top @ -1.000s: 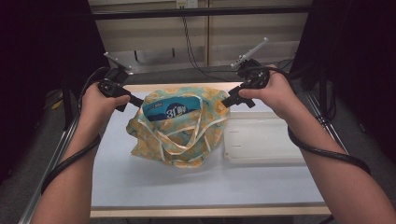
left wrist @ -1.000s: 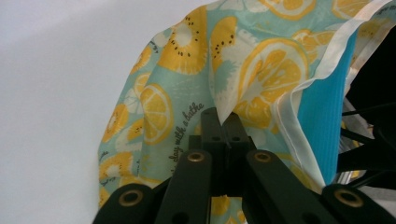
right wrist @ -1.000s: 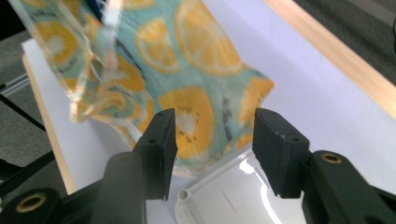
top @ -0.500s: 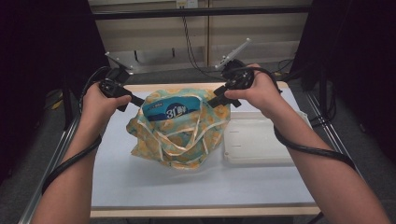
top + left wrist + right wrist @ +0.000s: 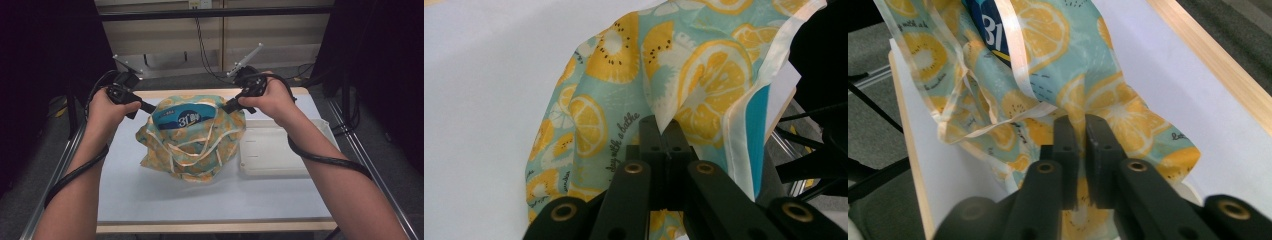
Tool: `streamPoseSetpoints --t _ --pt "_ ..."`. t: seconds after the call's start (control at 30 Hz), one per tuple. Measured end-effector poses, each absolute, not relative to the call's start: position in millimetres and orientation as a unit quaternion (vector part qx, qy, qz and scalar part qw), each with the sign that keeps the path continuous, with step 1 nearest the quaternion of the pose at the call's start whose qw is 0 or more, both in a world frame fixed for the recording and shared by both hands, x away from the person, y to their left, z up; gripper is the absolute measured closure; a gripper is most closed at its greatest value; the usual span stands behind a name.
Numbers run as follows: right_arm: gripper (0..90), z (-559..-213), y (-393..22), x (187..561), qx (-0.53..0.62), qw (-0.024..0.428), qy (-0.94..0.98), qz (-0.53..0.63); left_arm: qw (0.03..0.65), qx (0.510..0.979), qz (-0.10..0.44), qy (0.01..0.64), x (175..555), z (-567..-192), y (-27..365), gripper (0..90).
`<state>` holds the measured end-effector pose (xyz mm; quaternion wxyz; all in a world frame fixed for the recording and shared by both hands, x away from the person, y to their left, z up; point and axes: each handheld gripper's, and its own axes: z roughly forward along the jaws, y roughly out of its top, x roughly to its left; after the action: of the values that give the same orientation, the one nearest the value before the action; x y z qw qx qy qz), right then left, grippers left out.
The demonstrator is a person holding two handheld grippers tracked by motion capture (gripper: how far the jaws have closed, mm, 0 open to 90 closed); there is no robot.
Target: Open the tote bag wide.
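Bag (image 5: 192,142) sits mid-table (image 5: 150,200), beside a tray (image 5: 280,150). My left claw (image 5: 150,108) pinches its left rim; my right claw (image 5: 226,107), jaws just closing, clamps the right rim, both forearms angled inward.

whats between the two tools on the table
The fruit-print bag spans the stretch between the left tool and right tool, each shut on an edge of it. A blue pack shows in its mouth, in the high view.

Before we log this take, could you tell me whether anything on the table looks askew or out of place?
Nothing looks damaged or spilled. The fruit-print bag lies rumpled, its handles sprawled across its front, and a blue packet pokes from its mouth. The white tray sits square beside it.
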<state>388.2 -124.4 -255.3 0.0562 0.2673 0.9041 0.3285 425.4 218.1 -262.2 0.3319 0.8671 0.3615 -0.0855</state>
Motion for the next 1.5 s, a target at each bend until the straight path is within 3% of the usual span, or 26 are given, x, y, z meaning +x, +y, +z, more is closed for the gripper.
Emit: streamPoseSetpoints --t 0.07,0.33,0.63,1.07,1.27,1.4,1.5 --pt "89.9 -251 -126 386 0.269 0.05 0.902 0.333 0.339 0.863 -0.081 0.365 424 -260 219 90.0" --pt "90.0 -225 -137 384 0.286 0.045 0.881 0.374 0.354 0.864 -0.068 0.351 421 -241 223 90.0" --pt "90.0 -221 -137 398 0.31 0.041 0.861 0.401 0.381 0.851 -0.064 0.355 429 -228 219 90.0" --pt "90.0 -262 -130 421 0.347 0.021 0.856 0.382 0.366 0.836 -0.105 0.395 451 -281 218 88.8" --pt "90.0 -271 -134 419 0.349 0.015 0.859 0.375 0.358 0.844 -0.105 0.385 447 -281 217 78.4" --pt "90.0 -269 -135 416 0.347 0.018 0.86 0.375 0.359 0.835 -0.088 0.407 438 -269 218 59.6" --pt "90.0 -270 -135 414 0.347 0.017 0.86 0.374 0.353 0.846 -0.082 0.391 433 -262 223 53.1"
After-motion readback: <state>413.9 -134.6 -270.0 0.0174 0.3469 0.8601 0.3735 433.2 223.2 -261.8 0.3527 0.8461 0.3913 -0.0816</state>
